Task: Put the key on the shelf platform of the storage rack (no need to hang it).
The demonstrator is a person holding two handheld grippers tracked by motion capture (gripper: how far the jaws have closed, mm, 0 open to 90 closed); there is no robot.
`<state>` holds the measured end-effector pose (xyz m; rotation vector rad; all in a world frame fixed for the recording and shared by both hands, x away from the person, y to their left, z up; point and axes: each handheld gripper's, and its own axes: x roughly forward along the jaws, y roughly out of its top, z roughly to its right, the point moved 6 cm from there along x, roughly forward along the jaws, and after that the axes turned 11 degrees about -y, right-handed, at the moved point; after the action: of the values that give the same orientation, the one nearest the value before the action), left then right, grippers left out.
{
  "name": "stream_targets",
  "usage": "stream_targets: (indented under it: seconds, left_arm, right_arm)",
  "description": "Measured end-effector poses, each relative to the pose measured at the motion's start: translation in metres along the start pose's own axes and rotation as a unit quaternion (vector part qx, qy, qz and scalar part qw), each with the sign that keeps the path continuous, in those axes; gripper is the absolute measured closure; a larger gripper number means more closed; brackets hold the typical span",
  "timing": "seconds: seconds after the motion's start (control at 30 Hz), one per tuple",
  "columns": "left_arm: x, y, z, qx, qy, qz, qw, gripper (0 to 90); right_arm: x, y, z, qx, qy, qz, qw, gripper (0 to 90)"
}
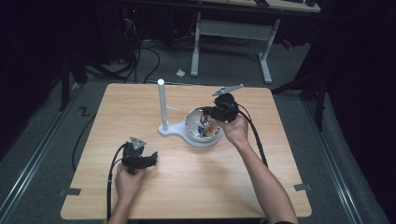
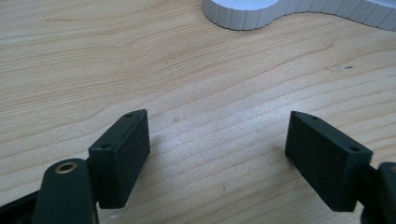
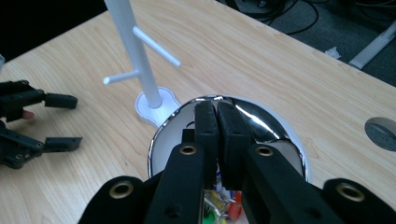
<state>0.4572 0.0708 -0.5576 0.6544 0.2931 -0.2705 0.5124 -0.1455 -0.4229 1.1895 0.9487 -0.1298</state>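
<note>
The room lay mostly in darkness, with light falling on a pale wooden bench (image 1: 187,186) that stood on grey carpet (image 1: 336,154). Behind it stood a white-legged desk frame (image 1: 233,42), and black cables (image 1: 149,60) snaked across the floor near a scrap of white paper (image 1: 180,73). Metal floor rails (image 1: 32,158) ran along either side of the bench.

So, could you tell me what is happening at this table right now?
A person holds a gripper in each hand at a wooden table. The right gripper is over the shiny metal bowl of small colourful items, jaws pressed together; whether they pinch anything cannot be told. The left gripper rests open above bare tabletop. A white pegged stand rises beside the bowl.
</note>
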Motion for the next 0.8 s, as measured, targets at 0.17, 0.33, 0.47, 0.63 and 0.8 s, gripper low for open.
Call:
stream_targets:
  seconds: [0.17,0.33,0.47,0.63,0.8]
  left_arm:
    - [0.000,0.000,0.000,0.001,0.000,0.000,1.0000,22.4]
    - [0.000,0.000,0.000,0.002,-0.001,0.000,1.0000,22.4]
    - [0.000,0.000,0.000,0.001,0.000,0.000,1.0000,22.4]
    - [0.000,0.000,0.000,0.001,0.000,0.000,1.0000,22.4]
    - [0.000,0.000,0.000,0.001,0.000,0.000,1.0000,22.4]
  right_arm:
    - [0.005,-0.007,0.001,0.007,0.001,-0.005,1.0000,88.0]
    - [0.009,-0.016,0.006,0.021,0.003,-0.007,0.9998,87.8]
    - [0.009,-0.019,0.010,0.017,-0.006,-0.012,0.9998,87.7]
    - [0.013,-0.033,0.017,0.028,-0.010,-0.023,0.9993,87.8]
    - [0.021,-0.048,0.021,0.028,-0.011,-0.044,0.9986,87.6]
